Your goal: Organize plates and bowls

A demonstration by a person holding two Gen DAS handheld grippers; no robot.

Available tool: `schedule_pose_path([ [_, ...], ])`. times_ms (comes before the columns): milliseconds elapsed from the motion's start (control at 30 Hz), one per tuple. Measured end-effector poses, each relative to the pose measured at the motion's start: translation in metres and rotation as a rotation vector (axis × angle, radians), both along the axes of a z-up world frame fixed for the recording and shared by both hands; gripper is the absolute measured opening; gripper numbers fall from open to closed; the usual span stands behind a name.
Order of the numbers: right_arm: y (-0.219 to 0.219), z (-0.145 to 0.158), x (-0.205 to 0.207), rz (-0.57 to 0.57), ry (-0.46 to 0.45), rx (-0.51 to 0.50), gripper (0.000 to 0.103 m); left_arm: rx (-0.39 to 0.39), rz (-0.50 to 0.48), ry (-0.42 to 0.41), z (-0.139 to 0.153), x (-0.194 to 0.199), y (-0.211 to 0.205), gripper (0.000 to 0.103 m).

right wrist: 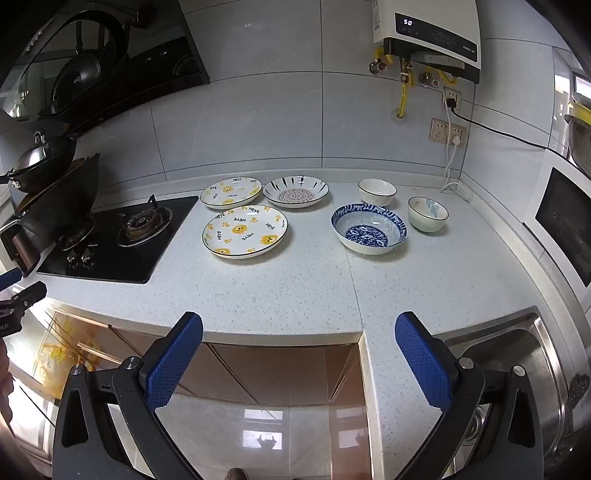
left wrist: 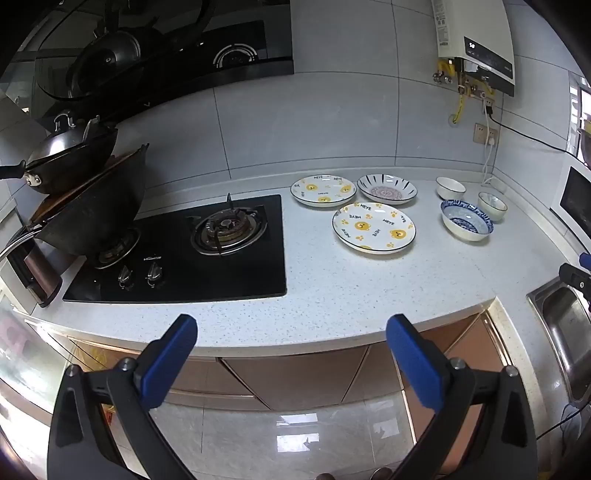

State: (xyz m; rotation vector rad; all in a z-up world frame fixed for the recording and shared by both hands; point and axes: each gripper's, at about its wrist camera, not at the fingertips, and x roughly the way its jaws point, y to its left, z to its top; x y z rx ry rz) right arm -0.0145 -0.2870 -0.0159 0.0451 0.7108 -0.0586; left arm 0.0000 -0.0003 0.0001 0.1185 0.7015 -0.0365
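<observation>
Speckled white countertop point(right wrist: 295, 291): carries all the dishes, with a black gas hob point(right wrist: 122, 240) at its left and a steel sink point(right wrist: 517, 354) at its near right.
Left gripper point(left wrist: 291, 328): blue-padded jaws spread wide, holding nothing, hanging off the near edge of the counter, well apart from the dishes.
Right gripper point(right wrist: 299, 325): jaws likewise wide apart and empty, at the near counter edge just left of the sink.
Bear plates: one yellow-bear plate point(right wrist: 245, 231) sits nearer, a second bear plate point(right wrist: 231, 192) lies just behind it, toward the wall.
Patterned plate point(right wrist: 297, 191): white with dark strokes and a reddish centre, just right of the far bear plate.
Blue bowl point(right wrist: 368, 229): large, blue-and-white, right of the plates and apart from them.
Small bowls: a white bowl point(right wrist: 376, 192) stands behind the blue bowl; a floral bowl point(right wrist: 427, 214) stands to its right.
Woks point(left wrist: 85, 199): stacked over the hob's left burner.
Wall: a water heater point(right wrist: 428, 33) hangs above the bowls.
</observation>
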Motion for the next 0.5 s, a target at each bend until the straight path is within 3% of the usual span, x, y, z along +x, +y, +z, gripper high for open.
schedule_pose_path([
  [500, -0.001, 0.001, 0.001, -0.001, -0.003, 0.007, 0.102, -0.018, 0.000, -0.008, 0.000, -0.003, -0.004, 0.103],
])
